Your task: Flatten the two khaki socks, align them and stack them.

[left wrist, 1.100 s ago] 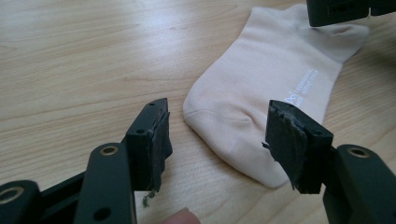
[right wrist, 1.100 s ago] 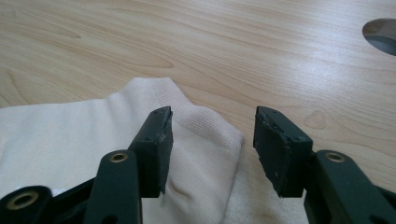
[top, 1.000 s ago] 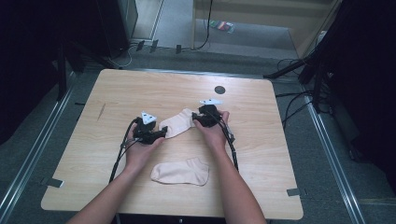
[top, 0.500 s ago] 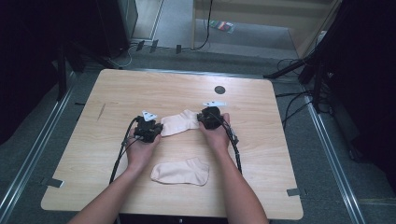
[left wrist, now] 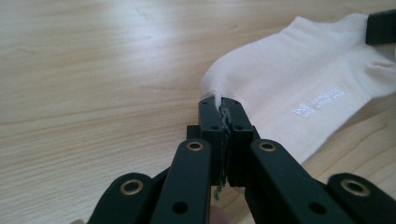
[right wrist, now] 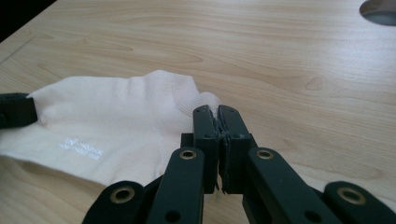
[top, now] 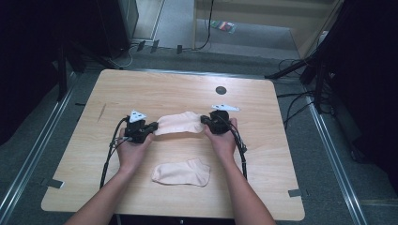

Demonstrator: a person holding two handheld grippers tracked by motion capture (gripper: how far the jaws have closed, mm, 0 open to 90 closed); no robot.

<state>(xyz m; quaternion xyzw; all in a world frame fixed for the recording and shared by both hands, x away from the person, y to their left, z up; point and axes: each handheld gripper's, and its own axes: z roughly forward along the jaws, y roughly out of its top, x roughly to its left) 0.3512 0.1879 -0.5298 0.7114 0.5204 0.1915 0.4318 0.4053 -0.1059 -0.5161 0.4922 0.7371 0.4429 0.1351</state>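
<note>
A: Socks, two of them, on the pale wooden table [top: 178, 89]. One cream ankle sock [top: 178, 123] sits mid-frame in the high view, stretched between the two grippers; a second cream ankle sock [top: 182, 173] lies flat lower down, between the person's forearms and clear of both tools.

B: What are the tongs doing?

A: The left gripper [top: 151, 128], just left of centre in the high view, has its black jaws clamped on one end of the stretched sock. In the left gripper view the jaws meet at lower centre with a pinch of cream fabric [left wrist: 220, 103] between the tips, and the sock spreads away to the upper right.

B: And the other?

A: The right gripper [top: 205, 121], just right of centre, is pinched on the opposite end. In the right gripper view the jaws close at lower centre on a fold of the sock [right wrist: 112, 126], which runs off to the left of the frame.

B: Any marks on it?

A: Small white printed lettering [left wrist: 317, 101] on the fabric; too small to read. The other tool's black jaw tip [right wrist: 16, 110] shows at the sock's far edge, middle left.

B: Anything else on the table?

A: A dark round hole [top: 220, 90] in the upper middle of the tabletop, beyond the grippers.
</note>
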